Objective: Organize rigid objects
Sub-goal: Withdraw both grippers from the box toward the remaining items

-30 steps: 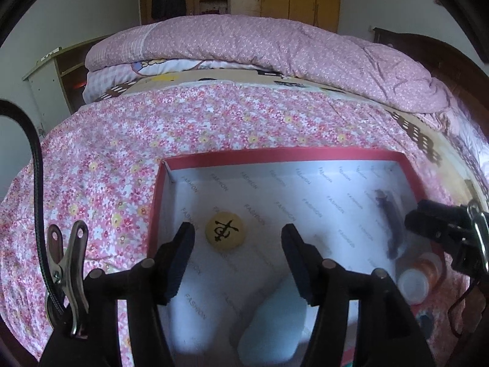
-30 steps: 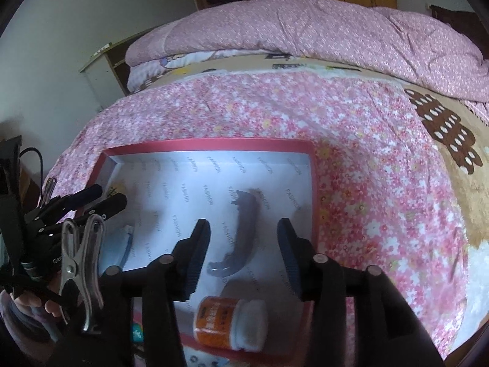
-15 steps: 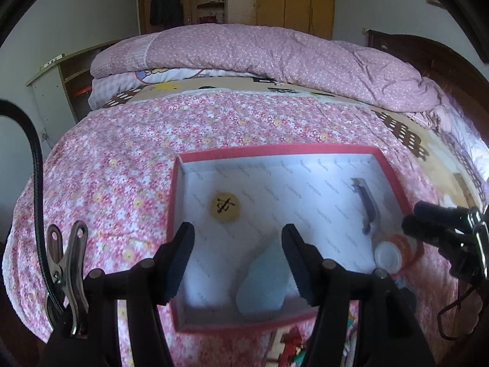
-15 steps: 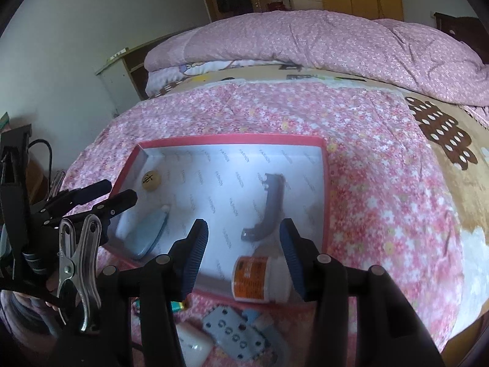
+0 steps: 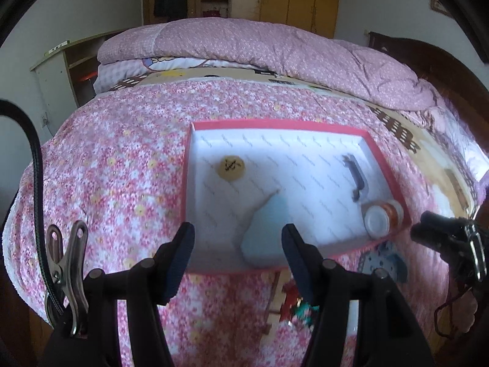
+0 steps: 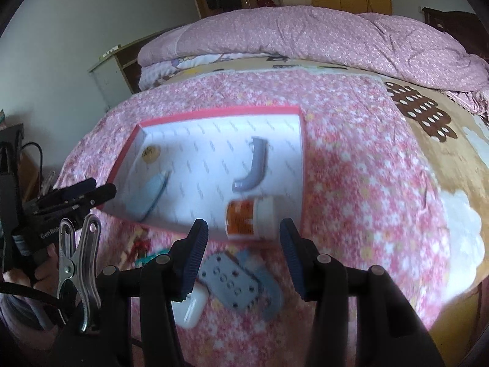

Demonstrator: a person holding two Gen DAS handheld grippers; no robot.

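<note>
A bed covered by a pink floral sheet (image 5: 116, 165) is carrying a red-rimmed box (image 5: 385, 165). Left wrist view: the left gripper (image 5: 237, 252) is hovering with jaws apart, holding nothing; inside the box are lying a yellow disc (image 5: 229, 168), a pale blue case (image 5: 264, 232), a grey handle (image 5: 356, 180) running lengthwise front to back, and an orange bottle (image 5: 383, 215). Right wrist view: the right gripper (image 6: 243, 252) is hanging partly open and empty; the bottle is lying sideways, cap rightward, in the box's near right corner. A grey perforated plate (image 6: 235, 284) is resting outside.
</note>
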